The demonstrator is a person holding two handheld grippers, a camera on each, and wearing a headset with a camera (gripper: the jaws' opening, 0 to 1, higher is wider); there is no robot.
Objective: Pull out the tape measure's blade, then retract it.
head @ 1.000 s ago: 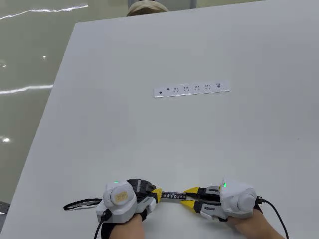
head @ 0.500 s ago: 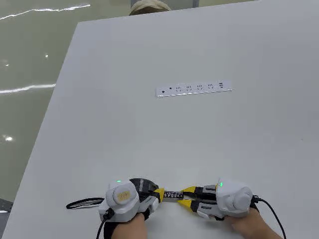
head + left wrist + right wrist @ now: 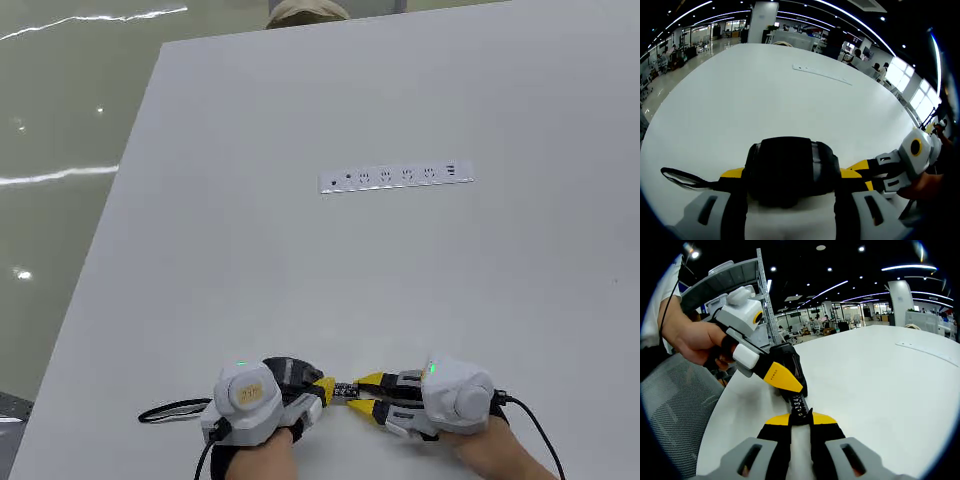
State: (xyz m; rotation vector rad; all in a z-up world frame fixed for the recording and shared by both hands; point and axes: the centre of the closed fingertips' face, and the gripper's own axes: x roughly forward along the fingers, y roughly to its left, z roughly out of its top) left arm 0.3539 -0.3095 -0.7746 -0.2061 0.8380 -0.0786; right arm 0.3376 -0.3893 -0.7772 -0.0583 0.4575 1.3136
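Note:
The black tape measure case (image 3: 287, 374) sits low on the white table (image 3: 300, 250), with my left gripper (image 3: 320, 390) shut around it. A short length of its blade (image 3: 346, 389) runs right to my right gripper (image 3: 359, 393), which is shut on the blade's end. In the left gripper view the case (image 3: 790, 160) sits between the yellow-tipped jaws of my left gripper (image 3: 790, 176), and the right gripper (image 3: 907, 157) comes in from the right. In the right gripper view the numbered blade (image 3: 797, 402) runs from my right gripper (image 3: 800, 418) to the case (image 3: 790, 360), held by the left gripper (image 3: 771, 371).
A white power strip (image 3: 397, 177) lies flat further out on the table. The tape's black wrist strap (image 3: 170, 410) trails left of the left gripper, near the table's left edge (image 3: 95, 260). A black cable (image 3: 528, 425) runs from the right gripper.
The exposed blade has grown shorter. My right gripper has moved left toward the left gripper, still holding the blade end. The head camera has shifted a little.

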